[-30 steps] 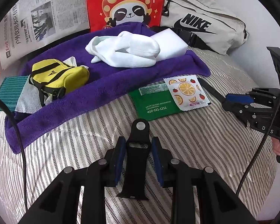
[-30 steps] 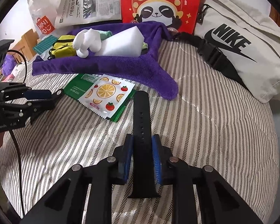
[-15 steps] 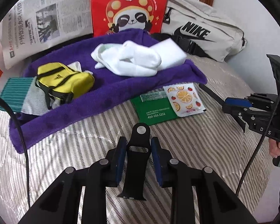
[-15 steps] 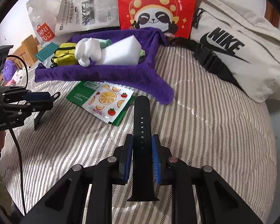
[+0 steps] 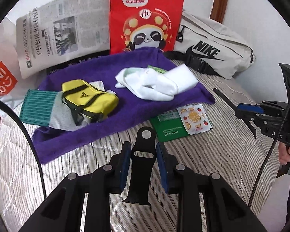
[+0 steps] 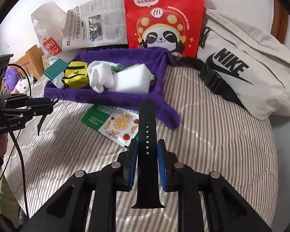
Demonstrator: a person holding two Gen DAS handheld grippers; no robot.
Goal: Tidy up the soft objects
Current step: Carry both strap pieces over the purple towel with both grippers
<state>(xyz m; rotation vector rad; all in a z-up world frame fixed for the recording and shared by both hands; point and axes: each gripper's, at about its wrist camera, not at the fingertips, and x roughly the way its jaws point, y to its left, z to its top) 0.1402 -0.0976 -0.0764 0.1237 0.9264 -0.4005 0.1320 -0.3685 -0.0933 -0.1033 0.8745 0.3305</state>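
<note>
My left gripper [image 5: 143,150] is shut on a short black watch strap piece with a buckle slot [image 5: 143,154], held above the striped bedspread. My right gripper [image 6: 147,148] is shut on a long black watch strap with holes [image 6: 147,127]. The right gripper also shows at the right of the left wrist view [image 5: 249,114], the left one at the left of the right wrist view [image 6: 40,106]. A purple towel [image 5: 125,104] carries a yellow pouch [image 5: 89,98], white socks [image 5: 152,85] and a white sponge block [image 5: 181,75].
A green card [image 5: 168,127] and a fruit-print sachet [image 5: 195,118] lie on the bed in front of the towel. A red panda bag [image 5: 147,19], a newspaper [image 5: 63,36] and a grey Nike bag [image 5: 214,52] stand at the back. A green-striped cloth [image 5: 38,106] lies left.
Both grippers have pulled back and risen from the bed, each keeping its strap piece. The scene looks farther away and more of the red bag shows.
</note>
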